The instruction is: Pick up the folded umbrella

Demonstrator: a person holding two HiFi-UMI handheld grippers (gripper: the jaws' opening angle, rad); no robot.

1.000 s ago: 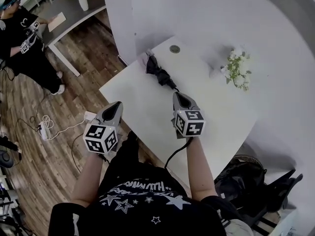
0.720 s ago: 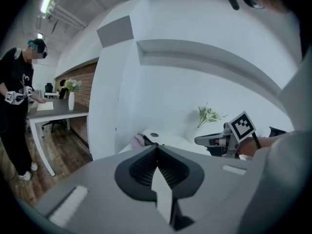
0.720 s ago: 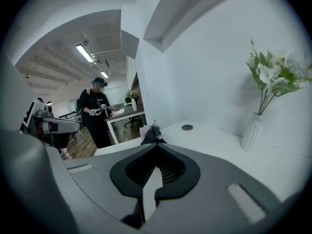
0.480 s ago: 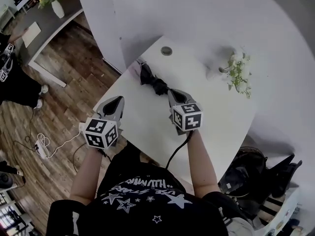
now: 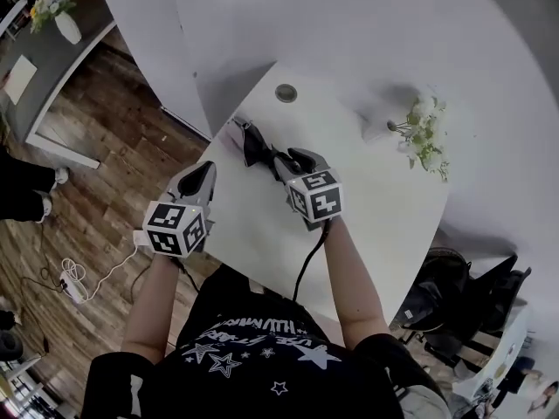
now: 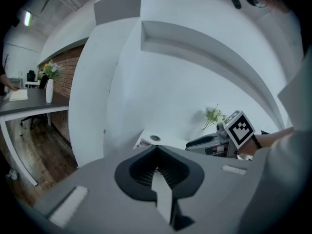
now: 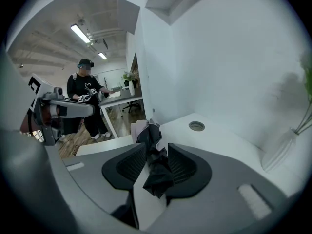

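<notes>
We find the folded umbrella (image 5: 256, 145) lying flat on the far left part of the white table (image 5: 376, 225), close to the table's left edge. It runs lengthwise from the far left toward us, which leaves its near end as the easy place to take it. That is probably why the right gripper (image 5: 293, 157) comes in along the umbrella's length, angled down at the tabletop. In the right gripper view its jaws stand partly apart, one on each side of the dark bunched fabric (image 7: 155, 152). The cloth lies in the gap, but we judge that the pads do not press on it yet, so nothing is held. The left gripper (image 5: 202, 173) hangs over the table's near left edge, off to the side of the umbrella. Its jaws are closed together on nothing in its own view (image 6: 157, 165), and we take it to be out of the way or on standby. The flower vase (image 5: 424, 136) on the far right stands well apart from the work. Compared with a second ago, both grippers have travelled farther over the table. The right one, then short of the umbrella's near end, now straddles it. Its jaws, closed then, have just been opening around the fabric.
</notes>
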